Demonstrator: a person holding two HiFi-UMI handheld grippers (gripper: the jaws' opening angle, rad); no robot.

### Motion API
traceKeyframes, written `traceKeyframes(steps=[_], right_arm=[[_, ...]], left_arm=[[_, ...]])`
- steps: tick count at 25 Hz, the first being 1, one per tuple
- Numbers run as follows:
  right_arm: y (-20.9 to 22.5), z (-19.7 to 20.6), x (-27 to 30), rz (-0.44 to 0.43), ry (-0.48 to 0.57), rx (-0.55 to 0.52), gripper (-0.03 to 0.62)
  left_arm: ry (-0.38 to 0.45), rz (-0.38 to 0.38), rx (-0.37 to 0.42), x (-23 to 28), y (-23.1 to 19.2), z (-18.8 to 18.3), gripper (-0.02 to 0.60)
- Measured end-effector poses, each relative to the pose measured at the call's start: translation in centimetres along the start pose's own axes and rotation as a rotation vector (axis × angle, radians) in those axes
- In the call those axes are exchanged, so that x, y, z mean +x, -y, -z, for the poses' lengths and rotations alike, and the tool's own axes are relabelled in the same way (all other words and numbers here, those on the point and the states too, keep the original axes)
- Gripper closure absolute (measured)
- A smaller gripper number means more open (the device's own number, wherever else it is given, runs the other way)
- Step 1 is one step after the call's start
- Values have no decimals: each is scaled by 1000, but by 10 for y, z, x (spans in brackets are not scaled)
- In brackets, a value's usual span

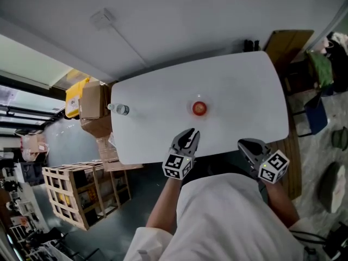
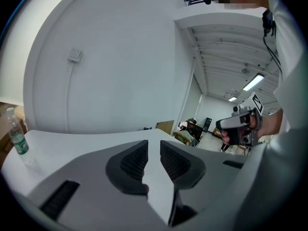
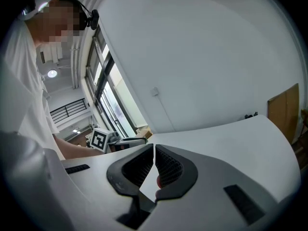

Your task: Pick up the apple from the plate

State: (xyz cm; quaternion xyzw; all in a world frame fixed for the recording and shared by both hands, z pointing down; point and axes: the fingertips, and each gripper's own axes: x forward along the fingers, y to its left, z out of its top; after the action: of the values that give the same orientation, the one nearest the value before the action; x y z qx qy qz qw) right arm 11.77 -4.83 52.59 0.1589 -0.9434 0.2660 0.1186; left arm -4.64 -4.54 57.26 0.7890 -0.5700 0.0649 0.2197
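Note:
In the head view a red apple (image 1: 199, 107) sits on a small plate (image 1: 193, 109) near the middle of the white table (image 1: 244, 86). My left gripper (image 1: 191, 132) hovers over the table's near edge, just short of the plate, its jaws a narrow gap apart with nothing between them (image 2: 154, 143). Off to the right, my right gripper (image 1: 242, 144) sits at the same edge, farther from the apple, jaw tips touching (image 3: 154, 147). Both gripper views look over the bare tabletop, and their jaws hide nearly all of the apple.
A clear water bottle (image 1: 119, 109) (image 2: 16, 134) stands at the table's left end. Cardboard boxes (image 1: 92, 103) and a wooden crate (image 1: 81, 192) stand on the floor to the left. A wooden board (image 1: 285, 43) and a chair (image 1: 318, 116) are at the right.

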Motion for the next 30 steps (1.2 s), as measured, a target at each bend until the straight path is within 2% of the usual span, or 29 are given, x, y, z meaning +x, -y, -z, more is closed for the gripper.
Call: traceKeyframes(steps=[5, 10, 18, 25, 30], right_arm=[[16, 4, 9, -12, -25, 13, 554], [19, 4, 22, 9, -27, 44, 554], [27, 6, 26, 122, -18, 88, 554], [30, 13, 29, 209, -29, 129, 554], [35, 17, 33, 241, -41, 148, 554]], left_arm=[[-39, -19, -1, 16, -7, 7, 497], [-91, -20, 9, 27, -22, 18, 455], [-215, 22, 54, 65, -54, 55, 353], [-317, 52, 140, 99, -80, 80, 303], [-377, 76, 178, 122, -89, 99, 266]])
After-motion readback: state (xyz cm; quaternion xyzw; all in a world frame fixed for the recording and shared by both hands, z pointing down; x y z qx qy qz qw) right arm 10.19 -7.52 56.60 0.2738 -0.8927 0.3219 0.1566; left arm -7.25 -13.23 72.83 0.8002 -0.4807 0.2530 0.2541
